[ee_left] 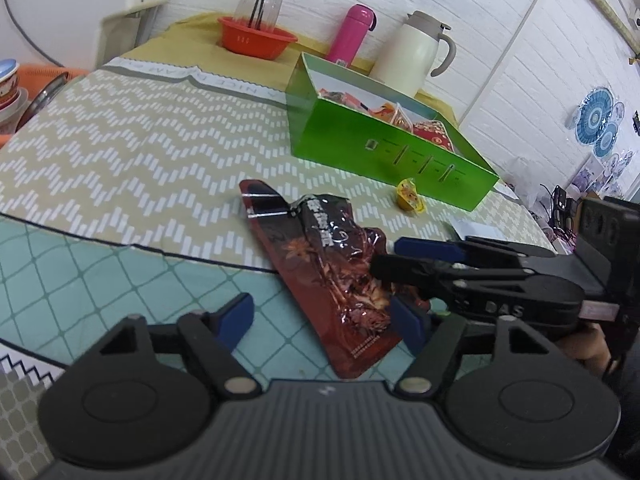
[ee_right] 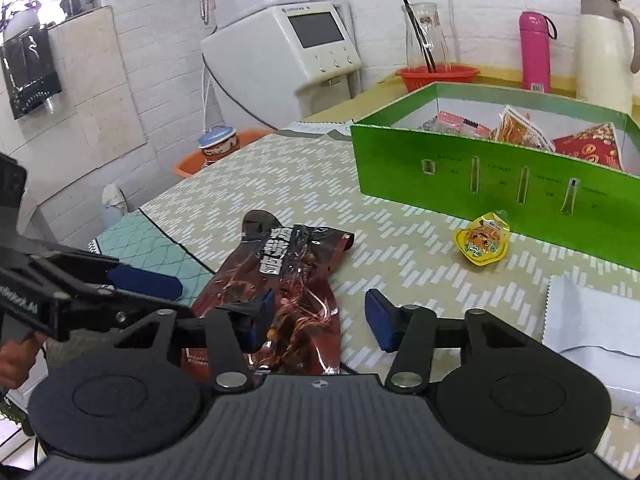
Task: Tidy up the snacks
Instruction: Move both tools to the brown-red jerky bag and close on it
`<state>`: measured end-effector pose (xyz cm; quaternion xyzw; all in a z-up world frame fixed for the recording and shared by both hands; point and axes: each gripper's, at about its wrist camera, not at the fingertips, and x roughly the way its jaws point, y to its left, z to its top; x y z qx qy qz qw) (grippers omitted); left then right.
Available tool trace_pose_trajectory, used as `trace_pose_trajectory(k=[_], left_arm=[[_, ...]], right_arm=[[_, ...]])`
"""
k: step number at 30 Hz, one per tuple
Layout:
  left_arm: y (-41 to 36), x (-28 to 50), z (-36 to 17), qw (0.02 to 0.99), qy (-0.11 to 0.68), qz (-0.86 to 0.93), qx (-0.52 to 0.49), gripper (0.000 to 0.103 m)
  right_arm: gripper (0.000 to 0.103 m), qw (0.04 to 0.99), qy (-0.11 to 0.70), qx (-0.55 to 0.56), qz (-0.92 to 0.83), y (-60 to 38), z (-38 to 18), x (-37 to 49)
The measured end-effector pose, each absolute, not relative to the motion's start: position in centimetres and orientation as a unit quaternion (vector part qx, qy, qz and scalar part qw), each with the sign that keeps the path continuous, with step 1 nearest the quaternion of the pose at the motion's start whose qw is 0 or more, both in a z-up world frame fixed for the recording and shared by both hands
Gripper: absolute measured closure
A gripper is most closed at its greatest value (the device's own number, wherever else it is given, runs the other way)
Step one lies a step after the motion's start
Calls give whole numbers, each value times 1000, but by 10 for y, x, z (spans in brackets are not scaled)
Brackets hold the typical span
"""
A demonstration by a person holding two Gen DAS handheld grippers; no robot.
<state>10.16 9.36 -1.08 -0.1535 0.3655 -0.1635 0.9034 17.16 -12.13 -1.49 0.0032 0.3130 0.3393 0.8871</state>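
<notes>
A dark red snack bag (ee_left: 332,264) (ee_right: 292,280) lies flat on the patterned tablecloth, near the front edge. My left gripper (ee_left: 324,322) straddles the bag's near end. Its right pad (ee_left: 408,328) is at the bag's edge and its left pad is well clear. My right gripper (ee_right: 320,316) comes in from the other side. Its left pad (ee_right: 260,312) rests over the bag and its right pad stands apart. Neither gripper is clamped on the bag. A small yellow jelly cup (ee_left: 410,196) (ee_right: 482,244) sits in front of the green box (ee_left: 360,148) (ee_right: 440,176), which holds several snack packets.
A white packet (ee_right: 592,316) lies at the right, close to my right gripper. Behind the box stand a pink bottle (ee_left: 352,32), a white jug (ee_left: 412,52) and a red basket (ee_left: 256,38) with a glass carafe in it. A white dispenser (ee_right: 288,48) stands off the table's far left.
</notes>
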Motion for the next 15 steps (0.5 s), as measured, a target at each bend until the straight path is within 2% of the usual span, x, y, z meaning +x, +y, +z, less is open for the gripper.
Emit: trace_pose_trajectory(k=[1,3,4,5,6,11,15], left_arm=[[94,103,-11,902,368,-164,-157,46],[92,105,-13,901,370,-165,-156,51],[90,106,-13,902,369,-164,-151,59],[89,108,-13,903,369,-167,-147,63],[88,109,-14,902,369,-169,-146,68],[79,110,-14,903,367,-179,-134,69],[60,106,-14,897,372,-210,-114,69]], right_arm=[[26,887,311,23,340,-122,-17,177],[41,884,317,51,339,-124,-18,183],[56,877,325,67,347,-126,-19,184],[60,872,330,78,352,-128,-20,182],[62,871,331,77,354,-128,-19,178],[77,879,326,50,344,-138,-15,144],[77,884,324,65,330,-159,-16,113]])
